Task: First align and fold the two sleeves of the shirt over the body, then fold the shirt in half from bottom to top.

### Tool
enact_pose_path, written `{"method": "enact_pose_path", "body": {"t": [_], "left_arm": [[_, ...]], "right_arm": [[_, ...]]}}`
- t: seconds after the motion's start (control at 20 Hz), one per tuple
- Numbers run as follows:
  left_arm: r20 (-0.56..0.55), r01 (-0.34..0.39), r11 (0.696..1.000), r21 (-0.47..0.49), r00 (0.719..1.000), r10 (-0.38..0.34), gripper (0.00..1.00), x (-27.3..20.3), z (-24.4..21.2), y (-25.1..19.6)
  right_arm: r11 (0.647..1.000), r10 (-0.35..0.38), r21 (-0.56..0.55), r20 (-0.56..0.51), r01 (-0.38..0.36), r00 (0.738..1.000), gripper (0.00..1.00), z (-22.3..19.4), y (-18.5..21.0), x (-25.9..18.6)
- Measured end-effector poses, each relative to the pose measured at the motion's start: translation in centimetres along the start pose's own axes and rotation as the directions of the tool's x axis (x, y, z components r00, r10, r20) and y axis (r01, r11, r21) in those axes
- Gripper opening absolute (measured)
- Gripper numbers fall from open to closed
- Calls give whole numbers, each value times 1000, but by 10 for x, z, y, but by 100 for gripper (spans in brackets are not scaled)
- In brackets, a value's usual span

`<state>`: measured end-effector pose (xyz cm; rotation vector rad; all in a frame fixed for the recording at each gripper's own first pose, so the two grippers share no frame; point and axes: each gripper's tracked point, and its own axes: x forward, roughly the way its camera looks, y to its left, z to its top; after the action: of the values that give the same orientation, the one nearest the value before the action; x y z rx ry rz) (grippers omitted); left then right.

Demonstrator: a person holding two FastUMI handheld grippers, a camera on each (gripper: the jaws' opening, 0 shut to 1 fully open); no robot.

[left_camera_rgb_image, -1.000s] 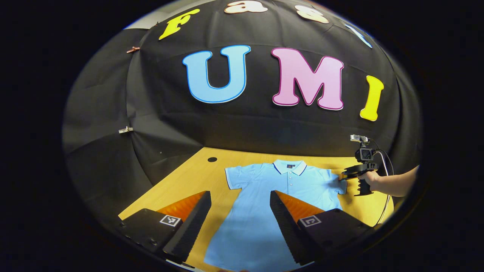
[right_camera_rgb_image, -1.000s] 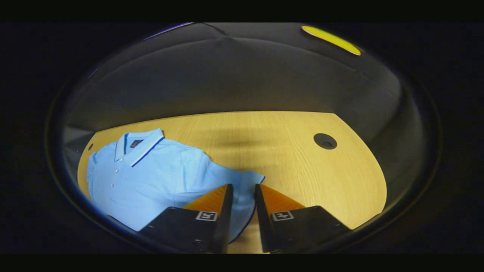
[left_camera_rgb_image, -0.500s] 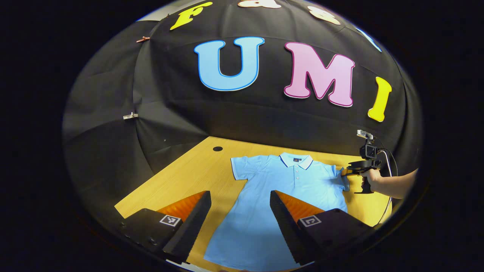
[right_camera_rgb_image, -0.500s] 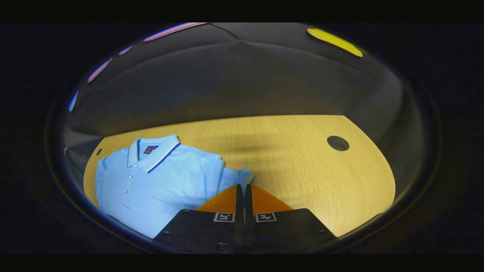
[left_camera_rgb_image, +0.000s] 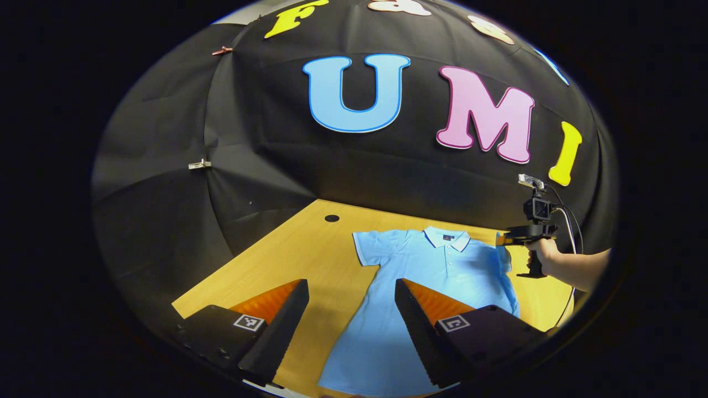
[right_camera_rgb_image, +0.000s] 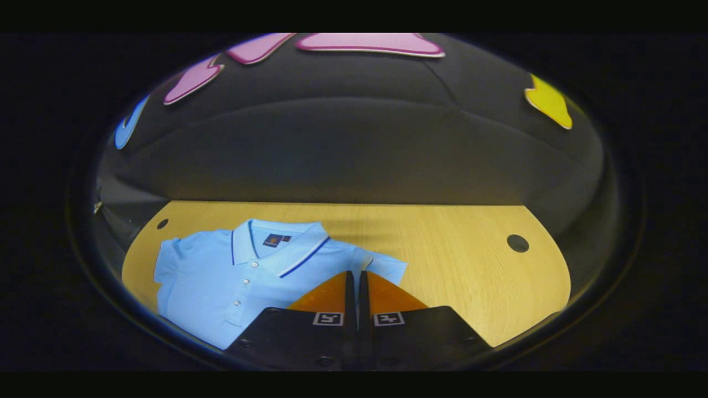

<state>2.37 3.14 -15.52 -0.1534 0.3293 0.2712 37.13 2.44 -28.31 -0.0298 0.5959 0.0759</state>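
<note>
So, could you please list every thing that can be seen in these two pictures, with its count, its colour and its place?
polo shirt: one, light blue with a dark-edged collar, lying flat and face up on the table, collar toward the wall
table: one, light wood, under the shirt
cable holes: two, dark, round, near the table's far corners
clips: two, on the black cloth wall, at the left in the left gripper view
left gripper: one, open, above the shirt's lower part
right gripper: one, shut on the shirt's sleeve
hand: one, with a bare forearm, holding the right gripper's handle
</note>
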Motion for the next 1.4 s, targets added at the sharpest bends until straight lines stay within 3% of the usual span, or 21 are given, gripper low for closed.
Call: {"method": "enact_pose_path", "body": {"t": [0.15,0.2,0.35,0.5,0.75,1.0,1.25,1.4], "left_arm": [[5,-12,1000,-22,1000,12,98,5,0,16],[5,-14,999,-29,1000,14,98,9,0,19],[11,-2,999,-33,1000,3,98,27,6,24],[25,41,999,-26,999,-40,98,64,16,14],[-2,140,990,-11,990,-140,98,156,26,-20],[-103,172,984,-50,979,-177,97,296,10,-41],[-227,130,992,3,966,-126,96,387,-16,-41],[-306,94,994,54,949,-73,96,410,-35,-36]], "right_arm": [[1000,-14,-26,-12,14,1000,5,-9,28,6],[999,-14,-37,-19,13,1000,0,-12,36,5],[996,21,-86,5,-21,1000,96,-14,54,-11],[990,51,-135,59,-42,997,98,-15,52,-48],[985,26,-173,125,-4,992,98,-41,-1,-129],[999,-7,-38,157,13,988,97,-83,-63,-181],[1000,-17,-3,144,18,989,99,-104,-89,-190],[1000,-15,27,144,12,989,98,-103,-95,-193]]}}
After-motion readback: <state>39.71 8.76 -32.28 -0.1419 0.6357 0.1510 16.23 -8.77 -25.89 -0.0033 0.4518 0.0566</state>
